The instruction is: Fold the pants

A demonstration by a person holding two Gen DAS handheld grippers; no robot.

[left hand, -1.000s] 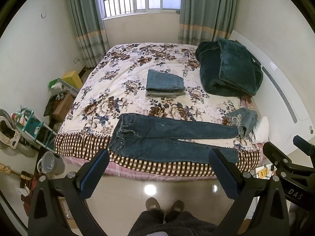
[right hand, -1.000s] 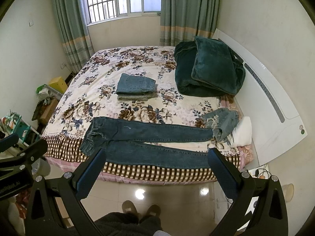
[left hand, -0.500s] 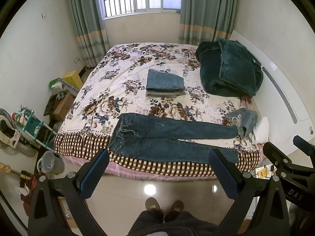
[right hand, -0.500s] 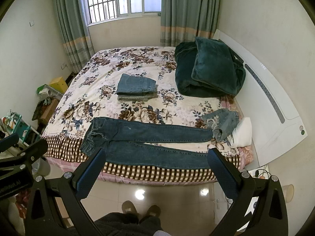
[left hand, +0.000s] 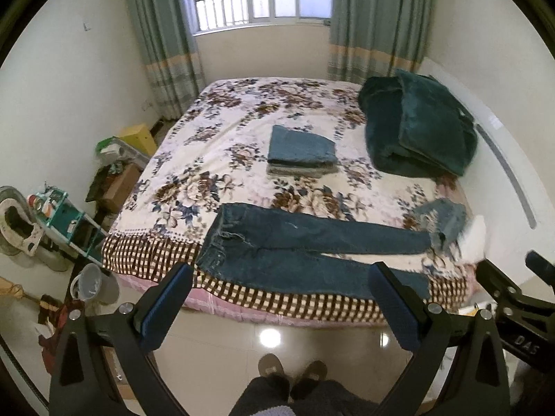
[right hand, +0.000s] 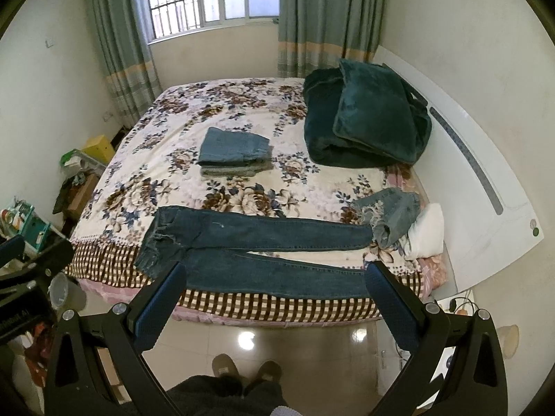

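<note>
Dark jeans [left hand: 305,249] lie flat along the near edge of the bed [left hand: 225,159], legs apart. Left claw [left hand: 281,298] and right claw [right hand: 274,298] both wide open, empty, well back — approach low, pinch waistband and hem together.
</note>
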